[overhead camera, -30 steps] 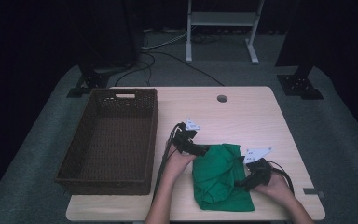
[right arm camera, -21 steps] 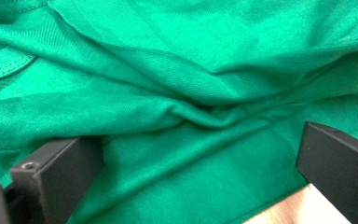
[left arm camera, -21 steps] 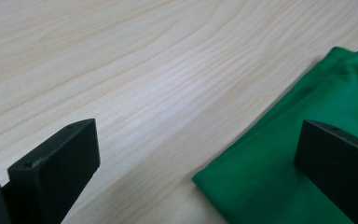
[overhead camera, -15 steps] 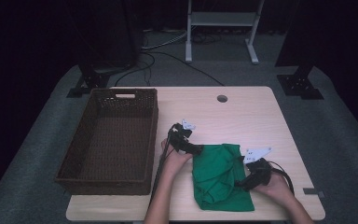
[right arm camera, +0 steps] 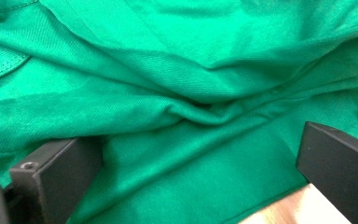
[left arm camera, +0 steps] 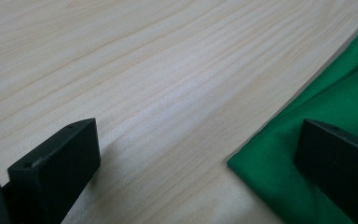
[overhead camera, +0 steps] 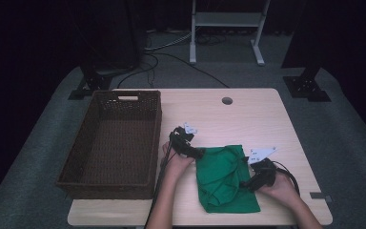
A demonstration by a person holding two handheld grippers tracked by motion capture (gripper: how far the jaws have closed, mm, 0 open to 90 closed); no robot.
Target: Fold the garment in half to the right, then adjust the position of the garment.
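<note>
A crumpled green cloth [overhead camera: 224, 179] lies on the near right part of the wooden table [overhead camera: 248, 119]. My left gripper [overhead camera: 198, 153] rests low at the cloth's upper left edge. Its jaws have just been opening and stand wide apart [left arm camera: 196, 140]. Between them is bare wood, and the cloth's edge [left arm camera: 335, 93] runs past the right-hand jaw. My right gripper [overhead camera: 247, 185] sits at the cloth's right side. It is open [right arm camera: 198, 154], its jaws straddling folds of the cloth [right arm camera: 177, 70] without pinching them.
A brown wicker basket [overhead camera: 156, 138] stands empty on the left of the table, close to my left hand. A round cable hole [overhead camera: 227, 100] marks the far edge. Bare wood stretches beyond the cloth. Dark stands and cables lie on the floor behind.
My left gripper has shifted a little left and lower at the cloth's upper left edge. The right gripper and the cloth have stayed put.
</note>
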